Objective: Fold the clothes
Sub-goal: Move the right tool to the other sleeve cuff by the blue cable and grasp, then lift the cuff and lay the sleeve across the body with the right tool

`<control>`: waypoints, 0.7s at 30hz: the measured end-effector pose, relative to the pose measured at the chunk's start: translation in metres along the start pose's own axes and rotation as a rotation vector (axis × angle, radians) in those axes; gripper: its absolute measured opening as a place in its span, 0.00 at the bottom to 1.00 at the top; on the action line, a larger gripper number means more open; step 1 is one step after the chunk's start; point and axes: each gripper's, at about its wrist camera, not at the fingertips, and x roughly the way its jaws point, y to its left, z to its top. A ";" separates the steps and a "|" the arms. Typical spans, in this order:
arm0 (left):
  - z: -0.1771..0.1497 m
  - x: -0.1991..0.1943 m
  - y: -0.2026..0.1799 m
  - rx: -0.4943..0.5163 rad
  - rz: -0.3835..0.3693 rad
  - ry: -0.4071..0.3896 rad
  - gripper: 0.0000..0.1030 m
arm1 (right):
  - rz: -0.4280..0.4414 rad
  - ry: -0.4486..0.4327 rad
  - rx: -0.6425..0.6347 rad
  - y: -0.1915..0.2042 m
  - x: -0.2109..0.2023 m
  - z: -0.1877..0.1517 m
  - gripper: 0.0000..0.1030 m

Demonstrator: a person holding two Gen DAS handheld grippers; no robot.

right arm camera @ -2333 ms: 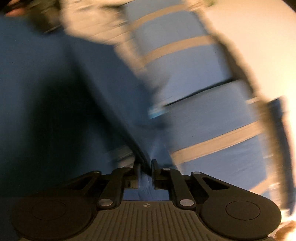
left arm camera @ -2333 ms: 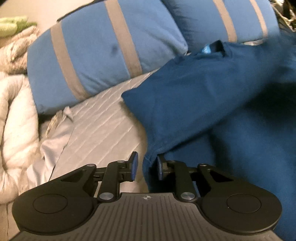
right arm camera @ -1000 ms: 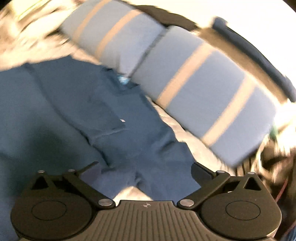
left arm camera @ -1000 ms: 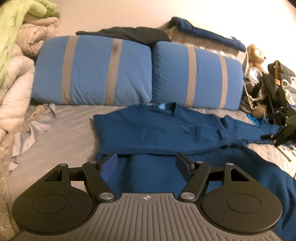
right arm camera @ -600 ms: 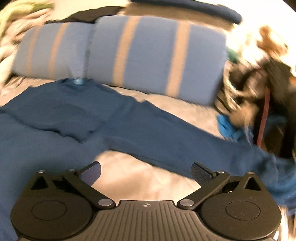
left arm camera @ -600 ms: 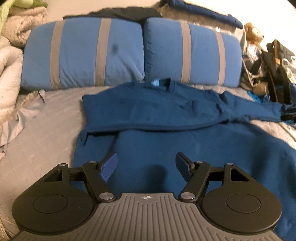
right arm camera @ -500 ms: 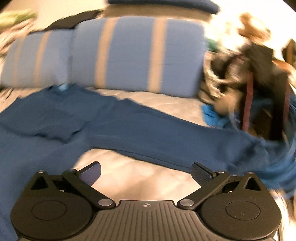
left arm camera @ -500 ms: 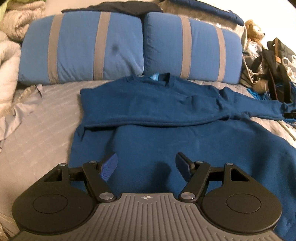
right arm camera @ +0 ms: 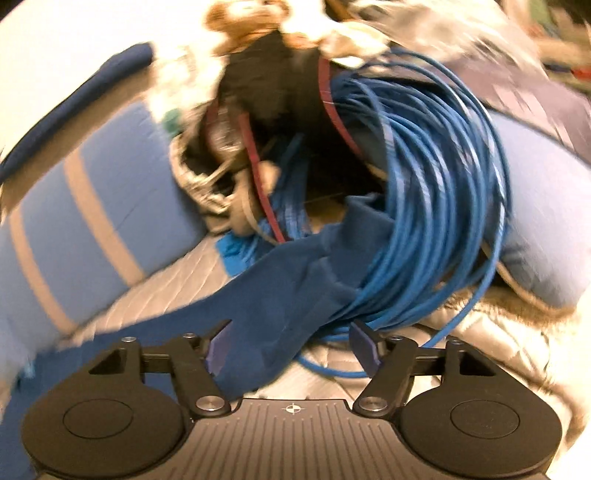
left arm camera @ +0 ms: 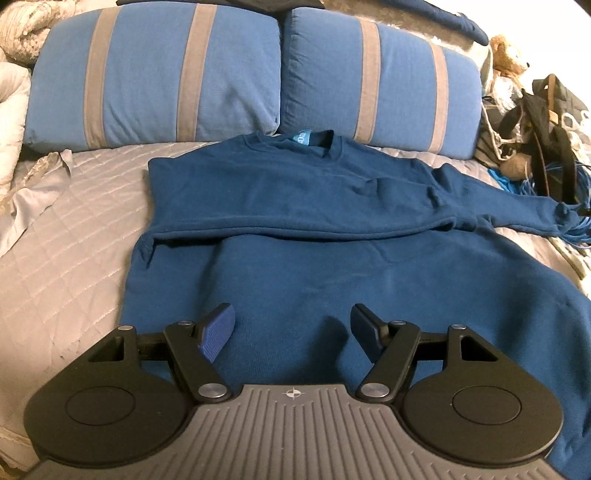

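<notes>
A dark blue sweater [left arm camera: 295, 229] lies flat on the grey quilt [left arm camera: 70, 243], collar toward two blue striped pillows [left arm camera: 155, 77] at the far side. One sleeve is folded across the chest, its cuff toward the right. The other sleeve [right arm camera: 280, 291] stretches to the right, its end draped into a coil of blue cable [right arm camera: 428, 206]. No bin or basket shows; beyond the coil there is a blurred heap of bags and a teddy bear [right arm camera: 240, 22].

The left gripper [left arm camera: 291, 328] hovers over the near part of the sweater, jaws spread wide, holding nothing. The right gripper [right arm camera: 290, 345] is also wide open and empty. The stretched sleeve runs between and just beyond its fingers, left pad [right arm camera: 218, 347] against the cloth's edge, though contact cannot be told in the blur.
</notes>
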 end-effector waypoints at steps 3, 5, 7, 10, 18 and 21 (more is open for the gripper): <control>0.000 0.000 0.000 0.000 0.001 0.002 0.67 | -0.014 -0.005 0.119 -0.017 0.011 0.010 0.55; 0.000 0.000 0.000 -0.002 0.001 0.002 0.67 | -0.019 -0.008 0.161 -0.021 0.017 0.012 0.54; 0.000 0.001 0.000 -0.004 0.001 0.002 0.67 | -0.039 -0.014 0.160 -0.019 0.020 0.013 0.54; 0.001 0.001 0.000 -0.005 0.001 0.003 0.67 | -0.090 -0.020 0.137 -0.014 0.027 0.016 0.49; 0.000 0.001 0.001 -0.011 0.001 0.003 0.67 | -0.212 -0.010 0.050 0.009 0.039 0.023 0.40; 0.000 0.001 0.000 -0.008 0.006 0.003 0.67 | -0.266 -0.008 -0.021 0.018 0.042 0.024 0.24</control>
